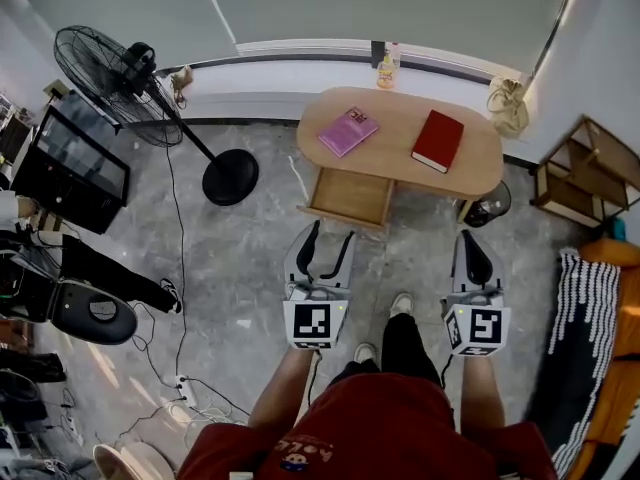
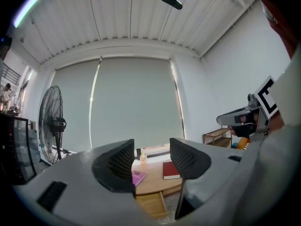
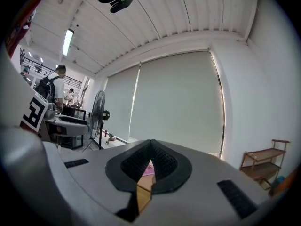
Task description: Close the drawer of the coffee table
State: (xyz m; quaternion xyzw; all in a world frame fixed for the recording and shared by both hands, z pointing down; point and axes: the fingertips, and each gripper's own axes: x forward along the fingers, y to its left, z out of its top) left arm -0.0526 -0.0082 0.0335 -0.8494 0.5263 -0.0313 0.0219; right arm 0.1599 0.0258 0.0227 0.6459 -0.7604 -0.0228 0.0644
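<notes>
The oval wooden coffee table (image 1: 400,153) stands by the window with a pink book (image 1: 347,131) and a red book (image 1: 438,140) on top. Its drawer (image 1: 350,197) is pulled out toward me and looks empty. My left gripper (image 1: 330,236) hovers open just in front of the drawer, not touching it. In the left gripper view the table (image 2: 155,181) and the drawer (image 2: 150,204) show between the spread jaws of that gripper (image 2: 151,161). My right gripper (image 1: 474,240) is shut on nothing, right of the drawer near the table's right end. In its own view the right gripper (image 3: 150,163) hides most of the table.
A standing fan (image 1: 112,66) with a round base (image 1: 230,178) is left of the table, with cables across the floor. A black cabinet (image 1: 70,158) stands at far left, a wooden shelf (image 1: 585,173) at right. A dark round object (image 1: 490,206) sits by the table's right leg.
</notes>
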